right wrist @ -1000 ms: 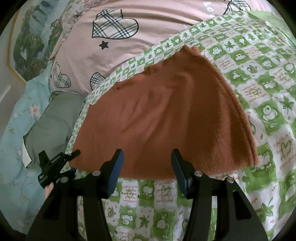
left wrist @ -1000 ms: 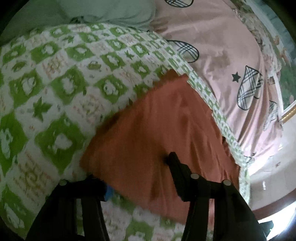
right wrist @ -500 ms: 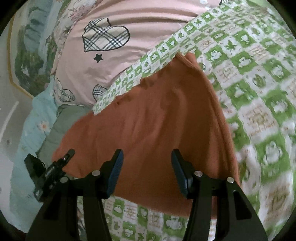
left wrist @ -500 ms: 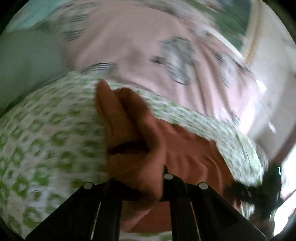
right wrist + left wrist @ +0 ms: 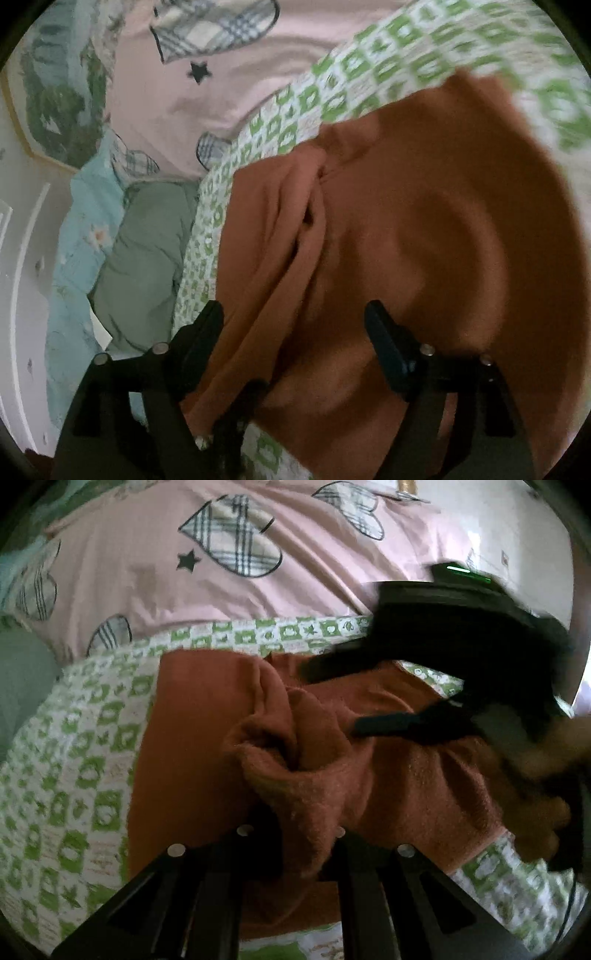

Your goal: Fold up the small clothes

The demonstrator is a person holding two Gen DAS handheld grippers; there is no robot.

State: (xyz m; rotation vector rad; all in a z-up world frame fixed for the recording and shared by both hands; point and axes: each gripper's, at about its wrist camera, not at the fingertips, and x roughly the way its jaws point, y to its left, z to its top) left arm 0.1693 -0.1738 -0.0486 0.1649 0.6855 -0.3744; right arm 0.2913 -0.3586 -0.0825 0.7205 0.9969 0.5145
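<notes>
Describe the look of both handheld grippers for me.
Left gripper: matte black, angular fingers with triangular cut-outs and silver screw heads. Right gripper: same black build and silver screws, with dark blue pads; a green light glows on its body in the left view.

Between your left gripper's [image 5: 306, 834] jaws sits a bunched fold of cloth [image 5: 192, 738]; the quilt [image 5: 74, 746] spreads left, the pillow [image 5: 147, 572] beyond.

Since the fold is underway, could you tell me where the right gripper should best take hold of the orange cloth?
Probably the raised ridge of the orange cloth, approached from above with a finger on each side: it stands proud, while the rest lies flat on the green checked blanket.
</notes>
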